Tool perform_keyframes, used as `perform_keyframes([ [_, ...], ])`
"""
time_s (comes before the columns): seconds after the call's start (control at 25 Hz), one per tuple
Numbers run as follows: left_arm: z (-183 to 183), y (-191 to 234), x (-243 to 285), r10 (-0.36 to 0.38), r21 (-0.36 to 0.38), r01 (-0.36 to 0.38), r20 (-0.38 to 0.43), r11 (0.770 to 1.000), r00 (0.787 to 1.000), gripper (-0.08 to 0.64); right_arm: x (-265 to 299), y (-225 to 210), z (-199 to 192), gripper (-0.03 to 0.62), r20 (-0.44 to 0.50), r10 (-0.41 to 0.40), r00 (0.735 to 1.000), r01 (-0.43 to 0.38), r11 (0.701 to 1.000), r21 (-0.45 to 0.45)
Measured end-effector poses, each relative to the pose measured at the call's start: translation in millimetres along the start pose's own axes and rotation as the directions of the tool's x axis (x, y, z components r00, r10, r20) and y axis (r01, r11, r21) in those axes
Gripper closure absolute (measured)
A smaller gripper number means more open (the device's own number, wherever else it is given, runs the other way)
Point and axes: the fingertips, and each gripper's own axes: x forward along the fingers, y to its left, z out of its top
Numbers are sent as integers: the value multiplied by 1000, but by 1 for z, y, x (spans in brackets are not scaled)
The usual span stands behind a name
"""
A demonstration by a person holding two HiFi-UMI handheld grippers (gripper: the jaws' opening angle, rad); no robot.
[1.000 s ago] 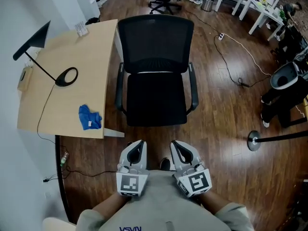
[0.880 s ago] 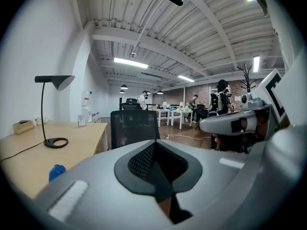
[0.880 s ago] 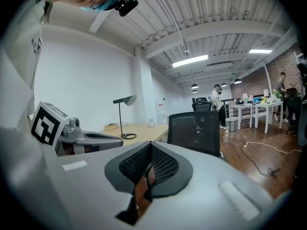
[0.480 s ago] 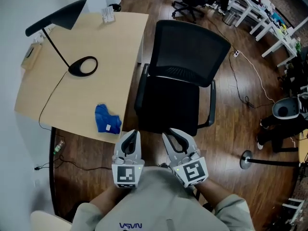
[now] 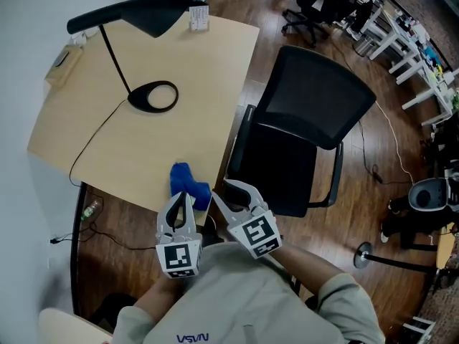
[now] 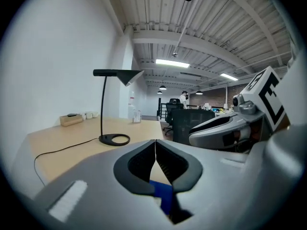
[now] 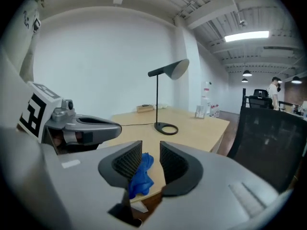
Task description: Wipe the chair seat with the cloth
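Cloth point(image 5: 185, 180) sits just ahead of your right hand-held gripper point(image 5: 231, 192), whose empty jaws have just been opening; straddle its bunched middle before clenching.

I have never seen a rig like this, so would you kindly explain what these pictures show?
There is no robot: a person holds a two-jaw gripper in each hand. The head view looks down from a camera on their head; the two gripper views come from cameras riding on each gripper, looking along its jaws. On the desk are a lamp and, near its edge, a blue cloth; a black chair stands beside. The left gripper is shut and empty. The right gripper has just been opening its jaws; the cloth shows in their gap, but nothing is gripped.
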Motion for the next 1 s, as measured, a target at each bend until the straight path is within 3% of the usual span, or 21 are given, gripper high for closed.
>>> perform_keyframes([
  [0.28,-24,56,1,88,4,-88,-43,996,995,555,74,29,-29,480,-125,98,987,-103,994,-35],
  [0.44,-48,71,7,126,-9,-127,-97,992,987,555,105,38,-61,426,-240,136,961,-147,989,-29],
  [0.76,-70,80,3,199,-47,-209,-160,977,967,555,141,48,-115,402,-408,185,894,-213,977,-24],
  [1.0,-75,75,12,204,-36,-214,-186,976,961,555,149,52,-128,447,-435,207,876,-235,972,-9],
])
